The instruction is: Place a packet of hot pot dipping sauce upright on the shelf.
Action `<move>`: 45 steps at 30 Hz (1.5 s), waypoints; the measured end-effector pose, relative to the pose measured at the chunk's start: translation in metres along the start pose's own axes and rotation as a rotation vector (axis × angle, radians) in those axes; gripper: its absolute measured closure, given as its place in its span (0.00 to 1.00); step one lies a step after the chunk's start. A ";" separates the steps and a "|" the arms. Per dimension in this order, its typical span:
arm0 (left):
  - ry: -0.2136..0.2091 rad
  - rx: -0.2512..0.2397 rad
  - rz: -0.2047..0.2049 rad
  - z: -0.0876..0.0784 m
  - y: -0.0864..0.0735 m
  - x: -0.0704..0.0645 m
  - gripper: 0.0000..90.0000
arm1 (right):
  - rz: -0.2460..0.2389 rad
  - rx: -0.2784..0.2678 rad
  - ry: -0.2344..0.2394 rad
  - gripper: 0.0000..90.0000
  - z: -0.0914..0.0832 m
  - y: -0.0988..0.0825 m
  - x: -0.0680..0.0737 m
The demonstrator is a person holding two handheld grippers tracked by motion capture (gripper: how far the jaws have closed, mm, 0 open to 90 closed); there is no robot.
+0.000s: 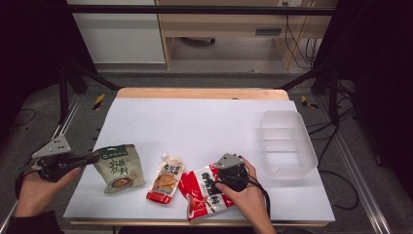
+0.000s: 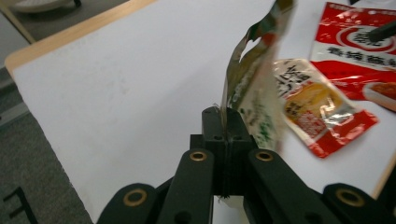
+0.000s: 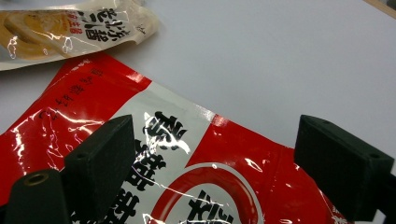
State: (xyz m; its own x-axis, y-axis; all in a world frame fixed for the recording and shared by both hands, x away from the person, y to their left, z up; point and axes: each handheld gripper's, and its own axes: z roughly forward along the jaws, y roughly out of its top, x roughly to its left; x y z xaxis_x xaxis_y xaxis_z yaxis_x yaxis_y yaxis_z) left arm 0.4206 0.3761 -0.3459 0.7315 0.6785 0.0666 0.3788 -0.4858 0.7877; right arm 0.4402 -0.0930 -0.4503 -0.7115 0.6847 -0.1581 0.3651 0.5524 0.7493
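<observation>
**Left one's got the green pouch, right one's parked over the red bag**

So from where I'm sitting, the left hand-held gripper point(image 1: 92, 157) is out at the left edge of the counter point(image 1: 195, 122), jaws clamped flat together on the top corner of the green pouch point(image 1: 119, 168). In the left gripper view you can see the pouch's thin edge point(image 2: 247, 88) pinched right between the jaw tips, with the pouch standing up from them, a bit blurred. From the high view its lower part looks to be sitting on the white surface, can't say for sure how much of it is lifted.

The right hand-held gripper point(image 1: 221, 178) is at the near edge, over the red bag point(image 1: 202, 192), and my right hand point(image 1: 246, 195) covers part of it. Its own camera shows the jaws spread wide with the red bag's point(image 3: 196, 186) glossy printed face between them. Can't tell if the tips are actually touching the film or just above it.

Between the two sits the orange spout pouch point(image 1: 165, 178), lying flat, just beside the red bag and near the green one. The clear plastic tray point(image 1: 287, 144) is over on the right side of the counter, well apart from the bags.
</observation>
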 end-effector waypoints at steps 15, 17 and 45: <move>0.046 -0.016 0.054 0.010 0.028 -0.020 1.00 | -0.073 -0.007 0.011 0.20 0.001 0.004 0.009; 0.039 -0.009 0.076 0.015 0.036 -0.026 1.00 | -0.118 0.009 0.014 0.19 0.002 0.009 0.012; -0.153 -0.008 0.255 0.083 0.127 -0.076 1.00 | -0.300 0.128 0.029 0.18 -0.038 0.077 -0.030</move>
State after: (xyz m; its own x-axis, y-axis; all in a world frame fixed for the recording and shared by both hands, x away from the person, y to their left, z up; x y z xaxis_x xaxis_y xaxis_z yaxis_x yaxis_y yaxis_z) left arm 0.4601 0.2166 -0.3020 0.8798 0.4439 0.1701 0.1679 -0.6250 0.7624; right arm 0.4668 -0.0892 -0.3629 -0.8147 0.4699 -0.3397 0.2079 0.7837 0.5853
